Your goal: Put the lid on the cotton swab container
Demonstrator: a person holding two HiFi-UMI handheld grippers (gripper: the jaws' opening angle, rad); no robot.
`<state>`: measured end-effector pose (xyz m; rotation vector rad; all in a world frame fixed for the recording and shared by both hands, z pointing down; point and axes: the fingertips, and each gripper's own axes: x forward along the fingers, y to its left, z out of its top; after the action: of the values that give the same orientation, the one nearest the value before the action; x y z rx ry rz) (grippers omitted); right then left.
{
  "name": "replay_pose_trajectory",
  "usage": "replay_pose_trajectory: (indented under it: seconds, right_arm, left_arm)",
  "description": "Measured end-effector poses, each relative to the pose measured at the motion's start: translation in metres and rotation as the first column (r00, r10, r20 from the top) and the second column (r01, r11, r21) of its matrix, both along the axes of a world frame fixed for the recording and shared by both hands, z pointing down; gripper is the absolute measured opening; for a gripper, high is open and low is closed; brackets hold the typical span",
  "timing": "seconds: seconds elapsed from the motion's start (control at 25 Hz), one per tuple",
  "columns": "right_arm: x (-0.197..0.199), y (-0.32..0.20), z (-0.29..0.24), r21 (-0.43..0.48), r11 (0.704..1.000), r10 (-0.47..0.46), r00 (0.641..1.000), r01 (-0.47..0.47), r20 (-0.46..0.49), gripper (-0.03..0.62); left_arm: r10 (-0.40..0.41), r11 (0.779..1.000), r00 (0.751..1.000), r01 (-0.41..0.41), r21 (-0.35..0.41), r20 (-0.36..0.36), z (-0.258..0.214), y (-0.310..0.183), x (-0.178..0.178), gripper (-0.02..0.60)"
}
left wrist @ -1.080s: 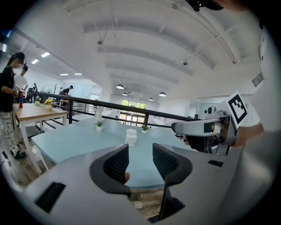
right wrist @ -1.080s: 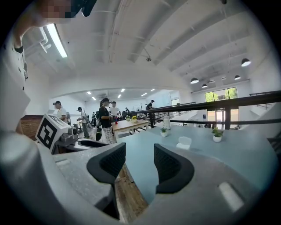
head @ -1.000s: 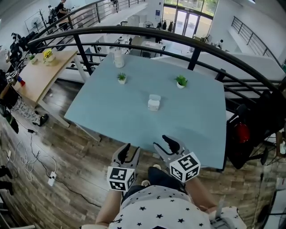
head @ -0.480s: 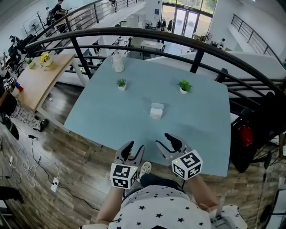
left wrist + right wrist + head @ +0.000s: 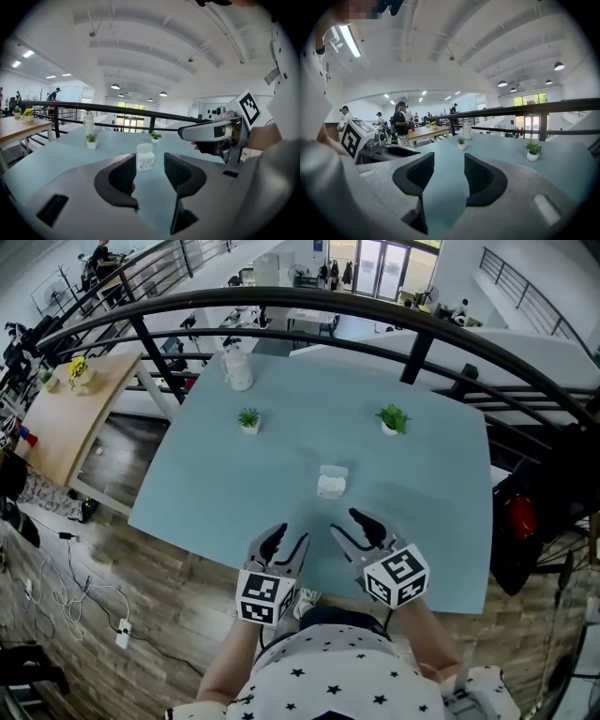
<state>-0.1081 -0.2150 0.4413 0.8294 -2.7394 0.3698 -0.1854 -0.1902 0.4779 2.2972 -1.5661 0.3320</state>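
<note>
Cotton swab container (image 5: 330, 487) stands near the middle of the pale blue tabletop (image 5: 216, 474), a small white tub with a label on its side. A translucent piece that looks like its lid (image 5: 333, 471) shows at the tub's far side. From the head view it seems to lie just behind the tub, yet from low down it reads as sitting on top, so I cannot tell which.

The left hand-held gripper (image 5: 287, 542) hovers over the near edge of the tabletop, pointing toward the tub. Its jaws stand apart, having just been opening a little, and nothing lies between the pads. In the left gripper view the tub is framed in the gap between those jaws, but it stands farther along the tabletop, clear of them.

The right hand-held gripper (image 5: 352, 526) hovers beside the left one, apart from it. It is also wide, its jaws spread over bare tabletop with nothing in them. In the head view the tub sits just beyond this gripper's tips and a little to their left, nearer to it than to the left one, touching neither.

Farther back, a small potted plant (image 5: 248, 419) stands to the left and a second plant (image 5: 393, 419) to the right, well apart. A white bottle (image 5: 237, 371) stands by the far left corner, below a dark railing (image 5: 375, 307).
</note>
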Motion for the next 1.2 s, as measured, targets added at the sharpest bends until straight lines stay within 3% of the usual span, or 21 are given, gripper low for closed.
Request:
replay_pose_trajectory:
  seconds: [0.68, 1.2]
  right_arm:
    - [0.002, -0.085, 0.036, -0.018, 0.999, 0.043, 0.994, -0.045, -0.096, 0.184]
    - [-0.001, -0.124, 0.061, -0.045, 0.999, 0.023, 0.989, -0.029, -0.144, 0.184]
  left_arm:
    - [0.135, 0.987, 0.991, -0.134, -0.085, 0.002, 0.045, -0.083, 0.012, 0.196]
    - [0.267, 0.956, 0.962, -0.258, -0.142, 0.052, 0.085, -0.123, 0.035, 0.229]
